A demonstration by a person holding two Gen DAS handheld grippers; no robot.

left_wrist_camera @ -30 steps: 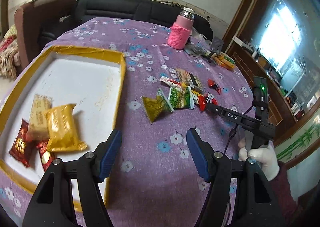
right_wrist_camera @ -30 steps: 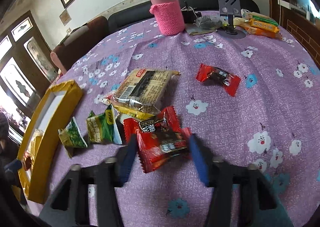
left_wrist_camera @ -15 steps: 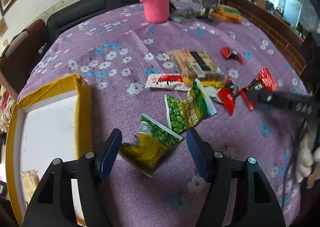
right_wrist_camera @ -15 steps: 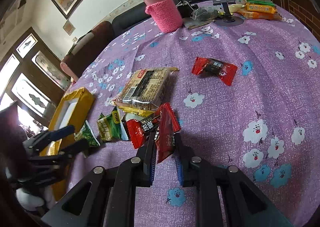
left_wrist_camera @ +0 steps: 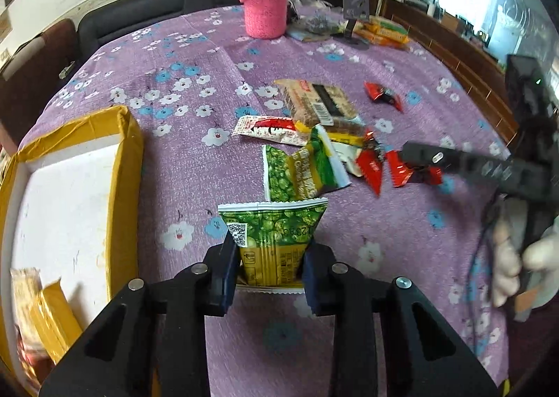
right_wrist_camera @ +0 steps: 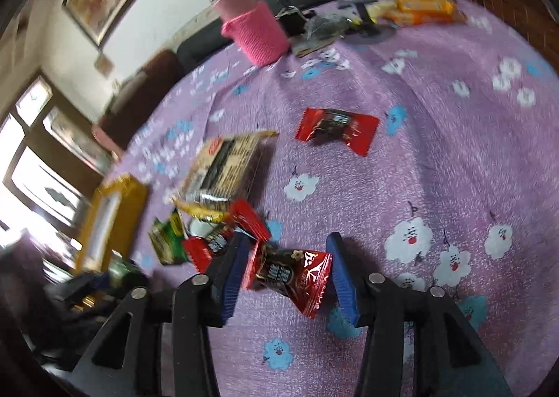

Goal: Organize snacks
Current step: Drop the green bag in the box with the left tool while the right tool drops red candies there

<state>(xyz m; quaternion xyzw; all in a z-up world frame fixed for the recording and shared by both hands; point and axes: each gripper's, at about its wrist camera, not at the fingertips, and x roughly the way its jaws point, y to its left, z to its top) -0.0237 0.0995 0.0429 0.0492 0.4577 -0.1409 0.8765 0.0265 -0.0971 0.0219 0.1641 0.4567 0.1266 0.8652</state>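
Note:
My left gripper [left_wrist_camera: 270, 262] is shut on a green pea snack packet [left_wrist_camera: 274, 239], just above the purple cloth. A yellow-rimmed tray [left_wrist_camera: 129, 138] lies to its left with a few snacks [left_wrist_camera: 49, 313] in its near corner. My right gripper [right_wrist_camera: 284, 269] has its jaws wide apart around a red candy [right_wrist_camera: 290, 273] that lies between them; it also shows in the left wrist view [left_wrist_camera: 415, 161]. More snacks lie in a pile: a second green packet [left_wrist_camera: 304, 170], a white-red sachet [left_wrist_camera: 269, 126], a brown cracker pack [right_wrist_camera: 223, 170] and a lone red candy [right_wrist_camera: 337, 129].
A pink-sleeved flask [left_wrist_camera: 265, 9] stands at the back of the table, with a phone stand [left_wrist_camera: 354, 12] and orange packets [left_wrist_camera: 384, 31] to its right. A dark sofa [left_wrist_camera: 174, 9] runs behind the table.
My left gripper moved forward and closed on the green packet. My right gripper was shut on the red candy half a second ago; now its jaws stand apart and the candy lies between them.

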